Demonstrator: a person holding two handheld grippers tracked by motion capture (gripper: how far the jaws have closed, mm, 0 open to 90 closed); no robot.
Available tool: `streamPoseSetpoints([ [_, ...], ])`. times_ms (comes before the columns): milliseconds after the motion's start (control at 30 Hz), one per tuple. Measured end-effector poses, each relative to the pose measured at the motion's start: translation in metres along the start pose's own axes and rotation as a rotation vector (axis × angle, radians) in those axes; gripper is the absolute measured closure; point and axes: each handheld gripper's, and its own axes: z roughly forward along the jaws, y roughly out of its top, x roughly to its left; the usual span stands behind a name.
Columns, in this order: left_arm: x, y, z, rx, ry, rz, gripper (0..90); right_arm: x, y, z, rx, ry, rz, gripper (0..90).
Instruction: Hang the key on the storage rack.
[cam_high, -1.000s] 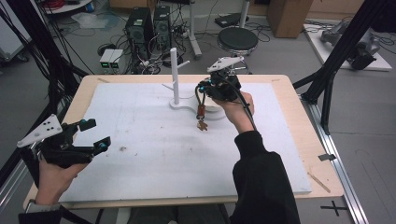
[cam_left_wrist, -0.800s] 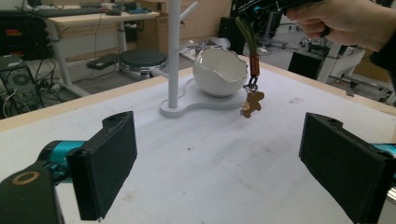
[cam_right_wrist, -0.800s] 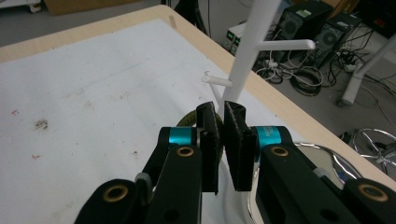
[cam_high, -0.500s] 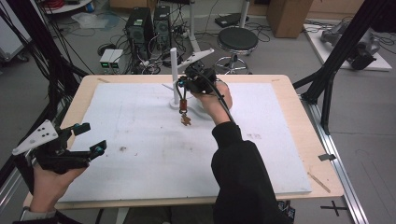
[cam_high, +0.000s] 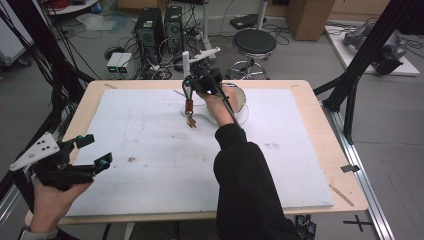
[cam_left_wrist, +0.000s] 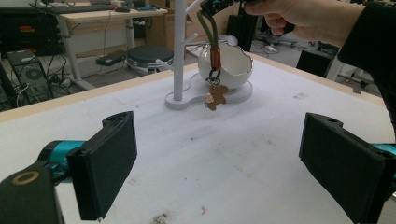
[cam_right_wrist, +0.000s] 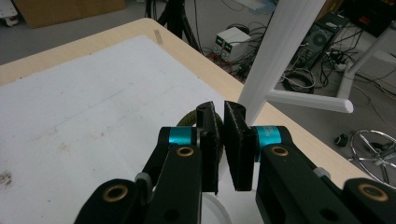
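Observation:
A keychain hangs over the white mat (cam_high: 150, 150): an olive cord loop, a red band (cam_high: 189, 106) (cam_left_wrist: 215, 56) and a small brown bear charm (cam_high: 191, 121) (cam_left_wrist: 215, 98). My right gripper (cam_high: 189, 84) (cam_right_wrist: 220, 112) is shut on the olive cord (cam_right_wrist: 187, 119), held high beside the white peg stand (cam_high: 185, 60) (cam_left_wrist: 180, 46) (cam_right_wrist: 285, 46). One side peg (cam_right_wrist: 308, 100) juts out just right of the jaws. The bear dangles above the stand's base (cam_left_wrist: 180, 101). My left gripper (cam_high: 97, 150) (cam_left_wrist: 229, 168) stands open and empty at the near left of the mat.
A white egg-shaped bowl (cam_high: 241, 100) (cam_left_wrist: 229, 70) sits on a flat white base just right of the stand. The mat lies on a wooden table (cam_high: 320, 125). Computer cases (cam_high: 160, 25), a stool (cam_high: 255, 42) and cables lie on the floor beyond the far edge.
My right gripper has carried the keychain leftward, from over the bowl to beside the stand's pole. The left gripper has shifted only slightly.

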Motion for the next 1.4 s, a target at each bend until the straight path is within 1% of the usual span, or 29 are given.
streamPoseSetpoints([
  [100, -0.001, -0.001, 0.002, 0.006, 0.004, -0.002, 11.7, -0.001, 0.0, 0.007, 0.007, -0.007, -0.011, 84.9],
  [200, 0.0, -0.002, 0.002, 0.005, 0.01, 0.003, 11.7, -0.001, -0.001, 0.011, 0.011, -0.008, -0.01, 85.0],
  [233, 0.0, -0.002, 0.002, 0.005, 0.016, 0.001, 11.6, -0.004, -0.003, 0.016, 0.014, -0.008, -0.006, 84.9],
  [267, 0.0, -0.002, 0.002, 0.004, 0.018, -0.001, 11.6, -0.004, -0.003, 0.016, 0.014, -0.008, -0.006, 84.9],
  [333, 0.0, -0.003, 0.002, 0.006, 0.021, -0.006, 11.7, -0.008, -0.006, 0.024, 0.022, 0.0, 0.012, 84.9],
  [433, 0.001, -0.004, 0.0, 0.007, 0.019, -0.003, 11.7, -0.009, -0.008, 0.029, 0.027, 0.005, 0.017, 84.8],
  [500, 0.001, -0.004, -0.001, 0.007, 0.03, -0.005, 11.7, -0.009, -0.009, 0.033, 0.03, 0.006, 0.019, 84.7],
  [533, 0.001, -0.004, -0.002, 0.006, 0.034, -0.007, 11.7, -0.009, -0.009, 0.033, 0.028, 0.007, 0.028, 84.0],
  [567, 0.002, -0.004, -0.003, 0.002, 0.038, -0.01, 11.7, -0.009, -0.009, 0.033, 0.02, 0.007, 0.028, 82.5],
  [600, 0.002, -0.004, -0.005, 0.0, 0.044, -0.009, 11.7, -0.01, -0.009, 0.032, 0.01, 0.005, 0.04, 73.0],
  [633, 0.002, -0.004, -0.005, -0.001, 0.044, -0.004, 11.7, -0.01, -0.008, 0.03, -0.005, 0.002, 0.067, 59.7],
  [667, 0.002, -0.004, -0.006, -0.001, 0.041, -0.002, 11.7, -0.012, -0.009, 0.027, 0.0, 0.005, 0.082, 49.9],
  [700, 0.002, -0.004, -0.006, 0.0, 0.039, 0.0, 11.7, -0.012, -0.009, 0.027, 0.0, 0.005, 0.082, 49.9],
  [733, 0.001, -0.003, -0.006, -0.002, 0.038, 0.002, 11.7, -0.012, -0.009, 0.025, 0.01, -0.006, 0.079, 42.6],
  [767, 0.002, -0.002, -0.008, 0.002, 0.033, 0.004, 11.7, -0.014, -0.01, 0.02, 0.005, 0.006, 0.09, 32.8],
  [800, 0.002, -0.002, -0.008, 0.002, 0.033, 0.004, 11.7, -0.014, -0.01, 0.02, 0.005, 0.006, 0.09, 32.8],
  [900, 0.003, -0.001, -0.009, -0.006, 0.043, -0.002, 11.7, -0.014, -0.014, 0.01, -0.051, 0.015, 0.104, 16.2],
  [933, 0.004, -0.001, -0.009, -0.006, 0.038, -0.003, 11.7, -0.015, -0.016, 0.008, -0.063, 0.039, 0.113, 11.5],
  [967, 0.004, -0.001, -0.009, -0.006, 0.039, -0.006, 11.7, -0.015, -0.017, 0.005, -0.066, 0.047, 0.125, 10.5],
  [1000, 0.004, -0.001, -0.008, -0.003, 0.041, -0.004, 11.7, -0.016, -0.02, 0.002, -0.053, 0.063, 0.155, 10.4],
  [1033, 0.005, -0.001, -0.007, -0.002, 0.042, -0.002, 11.7, -0.016, -0.02, 0.002, -0.053, 0.063, 0.155, 10.4],
  [1100, 0.006, 0.0, -0.005, -0.006, 0.038, -0.006, 11.7, -0.019, -0.023, -0.002, -0.018, 0.1, 0.207, 10.4],
  [1133, 0.006, 0.001, -0.004, -0.006, 0.039, -0.005, 11.7, -0.02, -0.024, -0.005, -0.001, 0.105, 0.225, 10.4],
  [1200, 0.008, 0.002, -0.003, -0.004, 0.034, -0.001, 11.7, -0.023, -0.028, -0.013, 0.014, 0.109, 0.237, 10.4],
  [1233, 0.008, 0.002, -0.002, -0.002, 0.031, 0.0, 11.7, -0.023, -0.033, -0.019, -0.008, 0.107, 0.225, 10.4],
  [1267, 0.009, 0.002, -0.002, -0.001, 0.029, 0.001, 11.7, -0.025, -0.042, -0.034, -0.06, 0.098, 0.188, 10.4],
  [1300, 0.01, 0.002, -0.001, -0.003, 0.031, -0.001, 11.7, -0.026, -0.046, -0.04, -0.074, 0.089, 0.178, 10.4],
  [1333, 0.011, 0.002, 0.0, -0.006, 0.03, -0.006, 11.7, -0.026, -0.046, -0.04, -0.074, 0.089, 0.178, 10.4],
  [1400, 0.012, 0.004, 0.002, -0.01, 0.031, -0.012, 11.7, -0.031, -0.054, -0.053, -0.093, 0.089, 0.187, 10.4],
])
